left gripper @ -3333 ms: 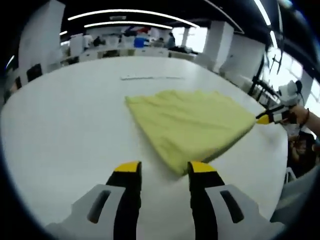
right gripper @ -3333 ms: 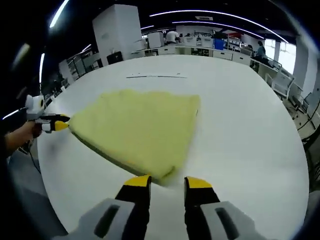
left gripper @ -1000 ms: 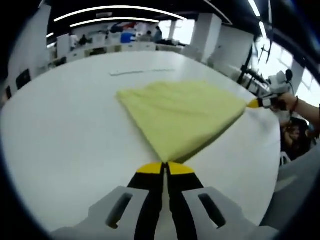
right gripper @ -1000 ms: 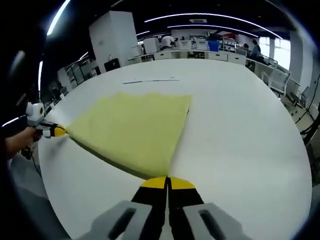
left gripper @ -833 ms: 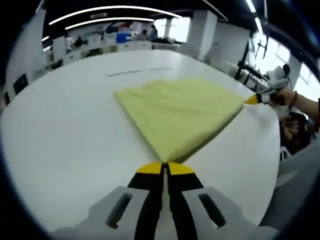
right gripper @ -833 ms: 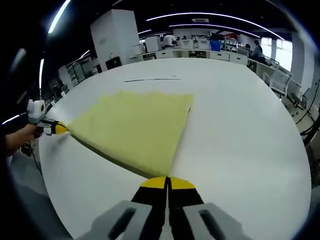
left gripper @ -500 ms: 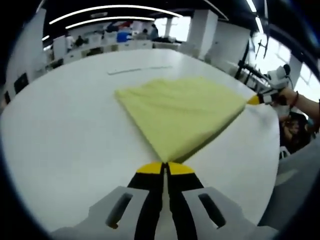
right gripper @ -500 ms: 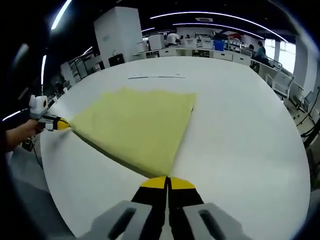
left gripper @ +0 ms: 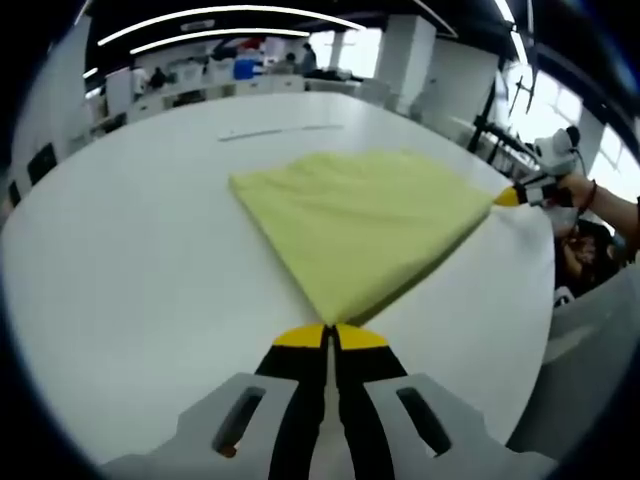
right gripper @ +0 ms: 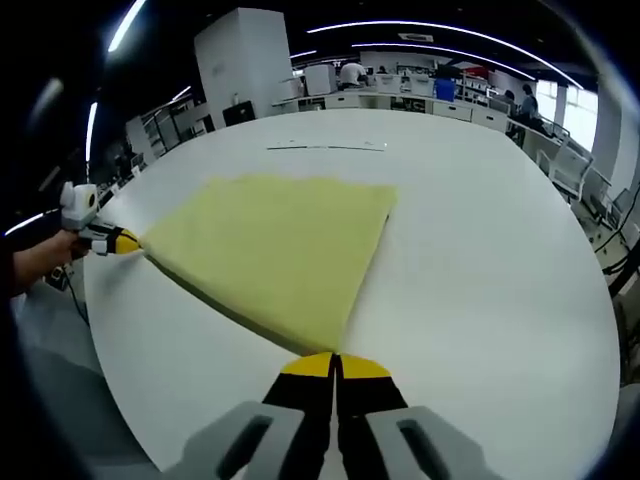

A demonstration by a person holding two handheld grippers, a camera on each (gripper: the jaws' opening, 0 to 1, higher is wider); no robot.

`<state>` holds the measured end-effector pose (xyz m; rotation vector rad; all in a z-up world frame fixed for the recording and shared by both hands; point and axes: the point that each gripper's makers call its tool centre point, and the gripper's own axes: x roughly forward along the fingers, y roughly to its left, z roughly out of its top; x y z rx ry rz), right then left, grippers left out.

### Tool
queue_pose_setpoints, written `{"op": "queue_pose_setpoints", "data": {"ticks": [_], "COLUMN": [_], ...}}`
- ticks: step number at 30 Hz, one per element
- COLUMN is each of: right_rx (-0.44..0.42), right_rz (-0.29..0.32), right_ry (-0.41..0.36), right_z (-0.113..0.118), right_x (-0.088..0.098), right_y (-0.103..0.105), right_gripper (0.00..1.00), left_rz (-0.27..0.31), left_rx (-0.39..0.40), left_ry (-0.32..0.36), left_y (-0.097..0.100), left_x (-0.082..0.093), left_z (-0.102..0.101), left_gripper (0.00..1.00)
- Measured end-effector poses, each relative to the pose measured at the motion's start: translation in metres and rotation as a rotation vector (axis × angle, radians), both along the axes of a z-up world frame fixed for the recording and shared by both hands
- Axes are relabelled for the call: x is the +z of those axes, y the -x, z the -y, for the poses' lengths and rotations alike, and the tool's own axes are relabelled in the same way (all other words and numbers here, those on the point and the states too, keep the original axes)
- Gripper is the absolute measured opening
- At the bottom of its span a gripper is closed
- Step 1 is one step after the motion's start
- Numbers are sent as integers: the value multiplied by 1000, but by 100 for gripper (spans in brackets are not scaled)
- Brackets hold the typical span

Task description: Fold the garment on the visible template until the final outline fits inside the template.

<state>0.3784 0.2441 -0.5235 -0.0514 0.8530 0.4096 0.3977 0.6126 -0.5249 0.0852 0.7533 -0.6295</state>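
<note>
In the left gripper view, the left hand-held gripper (left gripper: 327, 335) points forward low over the white surface (left gripper: 130, 280), its yellow-tipped jaws pressed together on the near corner of the yellow garment (left gripper: 365, 225). The garment lies folded on the surface, stretched between the two grippers. At its far right corner, the right hand-held gripper (left gripper: 510, 196) is held by a hand (left gripper: 578, 195) beyond the surface edge. In the right gripper view, the left gripper nips the garment's left corner, and the right gripper's jaws are closed on the near corner. Bare surface spreads wide left of the garment and beyond it, up to a thin line (left gripper: 280, 130) marked on the surface.
</note>
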Motion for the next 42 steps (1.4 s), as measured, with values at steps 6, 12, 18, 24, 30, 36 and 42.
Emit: {"op": "queue_pose_setpoints", "data": {"ticks": [6, 12, 18, 24, 30, 36, 42], "right_rx": [5, 18, 22, 19, 19, 6, -21], "right_rz": [-4, -2, -4, -2, -5, -11, -8], "right_ry": [-2, 0, -2, -7, -4, -15, -39], "right_z": [0, 0, -1, -2, -3, -6, -9], "right_x": [-2, 0, -2, -2, -3, -5, -1], "right_y": [4, 6, 8, 10, 11, 11, 7], "right_gripper": [0, 0, 0, 0, 0, 0, 0], "left_rz": [-12, -11, -15, -18, -20, -22, -26], "left_rx": [8, 13, 26, 30, 32, 31, 62], "left_ry": [5, 0, -8, -4, -4, 10, 44], "left_y": [8, 13, 14, 17, 19, 20, 20], "left_x": [-2, -1, -2, -2, -4, -3, -1], "left_z": [-2, -3, -5, -6, -6, -6, -8], "left_gripper": [0, 0, 0, 0, 0, 1, 13]}}
